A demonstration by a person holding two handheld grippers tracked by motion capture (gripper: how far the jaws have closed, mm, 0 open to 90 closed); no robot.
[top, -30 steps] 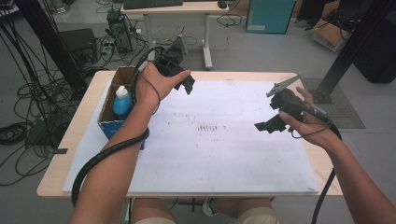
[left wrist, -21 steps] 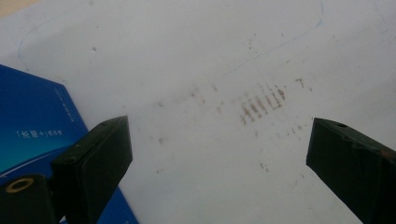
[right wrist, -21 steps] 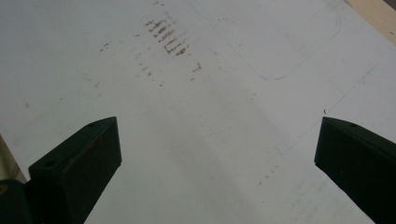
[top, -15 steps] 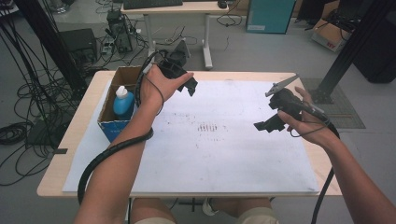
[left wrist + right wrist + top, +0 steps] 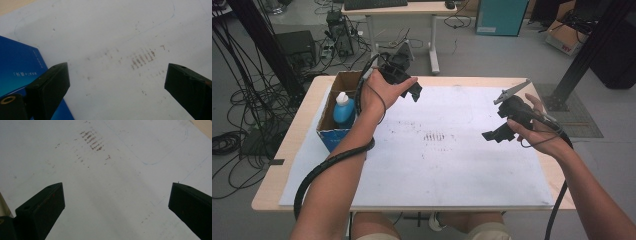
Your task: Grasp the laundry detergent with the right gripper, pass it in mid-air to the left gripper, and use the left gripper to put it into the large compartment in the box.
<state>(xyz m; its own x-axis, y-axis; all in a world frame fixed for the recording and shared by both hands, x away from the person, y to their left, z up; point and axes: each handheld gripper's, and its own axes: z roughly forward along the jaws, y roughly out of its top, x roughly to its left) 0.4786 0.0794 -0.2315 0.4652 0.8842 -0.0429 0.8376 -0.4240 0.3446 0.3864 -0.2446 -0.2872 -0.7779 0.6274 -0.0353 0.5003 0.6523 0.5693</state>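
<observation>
Hovering above the white paper sheet [image 5: 452, 165] that covers the wooden table [image 5: 307, 100], the left gripper [image 5: 409, 90] and the right gripper [image 5: 497, 135] both have their jaws spread wide with nothing between them. Nearest the left gripper stands a blue plastic bottle with a white cap [image 5: 344, 111], upright inside an open cardboard box with a blue front [image 5: 332, 137] at the table's left edge. It looks light and rigid but probably smooth, so a hold across its body below the cap seems safest. Faint brownish smudge marks [image 5: 142, 58] stain the sheet's middle.
</observation>
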